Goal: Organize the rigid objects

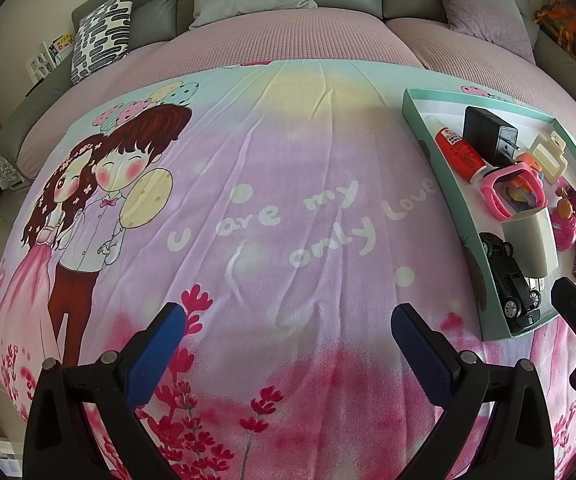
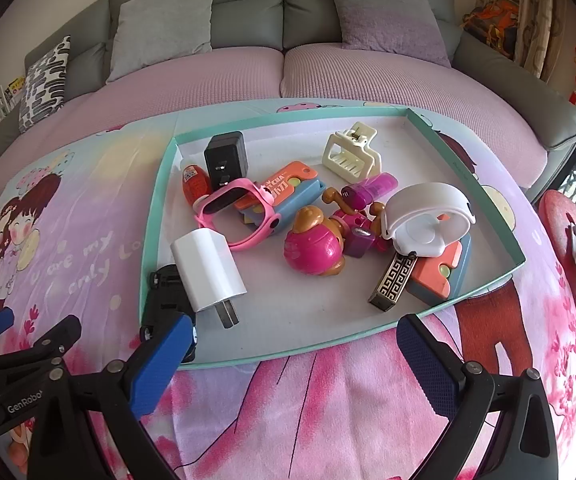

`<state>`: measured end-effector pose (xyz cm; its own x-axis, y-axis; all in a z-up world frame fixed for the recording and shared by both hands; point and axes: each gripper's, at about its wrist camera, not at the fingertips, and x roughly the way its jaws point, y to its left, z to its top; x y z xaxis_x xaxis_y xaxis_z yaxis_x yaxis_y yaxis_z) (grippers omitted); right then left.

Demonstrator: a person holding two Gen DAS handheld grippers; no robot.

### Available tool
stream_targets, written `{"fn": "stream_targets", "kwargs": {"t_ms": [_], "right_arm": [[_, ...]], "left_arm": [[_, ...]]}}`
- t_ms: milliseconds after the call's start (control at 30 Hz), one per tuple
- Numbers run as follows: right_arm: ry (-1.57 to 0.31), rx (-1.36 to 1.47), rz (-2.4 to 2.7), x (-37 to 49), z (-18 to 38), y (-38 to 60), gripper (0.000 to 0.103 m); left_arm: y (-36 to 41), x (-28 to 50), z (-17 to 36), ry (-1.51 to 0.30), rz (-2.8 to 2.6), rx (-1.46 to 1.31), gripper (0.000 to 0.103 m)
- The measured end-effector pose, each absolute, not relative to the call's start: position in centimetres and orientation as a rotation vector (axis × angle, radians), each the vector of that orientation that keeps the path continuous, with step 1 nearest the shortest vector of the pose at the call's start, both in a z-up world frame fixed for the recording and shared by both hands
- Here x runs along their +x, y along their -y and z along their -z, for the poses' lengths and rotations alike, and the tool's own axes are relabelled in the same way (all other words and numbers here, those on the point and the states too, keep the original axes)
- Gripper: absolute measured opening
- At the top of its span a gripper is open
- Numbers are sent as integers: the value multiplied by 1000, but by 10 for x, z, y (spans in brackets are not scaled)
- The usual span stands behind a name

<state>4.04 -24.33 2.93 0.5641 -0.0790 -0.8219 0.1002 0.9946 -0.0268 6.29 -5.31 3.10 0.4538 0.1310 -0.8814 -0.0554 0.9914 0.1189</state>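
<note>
Both grippers spread, holding nothing: right gripper (image 2: 293,344) sits at near edge of teal tray (image 2: 467,292) w/ white charger (image 2: 208,276) just ahead-left, prongs toward it, body angling away-left; left gripper (image 1: 288,328) over bare blanket (image 1: 272,184), tray off right, so right's nearer.

Home living rm: grey sofa (image 2: 248,12), cushions (image 2: 164,24).

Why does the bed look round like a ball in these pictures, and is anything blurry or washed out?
Left wrist view: the fisheye lens bulges the printed blanket and darkens the corners; the focus looks sharp, and a pale bright patch sits near the blanket's top. Right wrist view: the same bending curves the teal tray; soft light, no hard glare, and the white charger stays readable.
</note>
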Motion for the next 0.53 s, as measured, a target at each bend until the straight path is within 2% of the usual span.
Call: {"fn": "stream_targets", "kwargs": {"t_ms": [533], "right_arm": [[-974, 23, 104, 41, -28, 244, 103]], "left_arm": [[55, 62, -36, -1078, -95, 48, 102]]}}
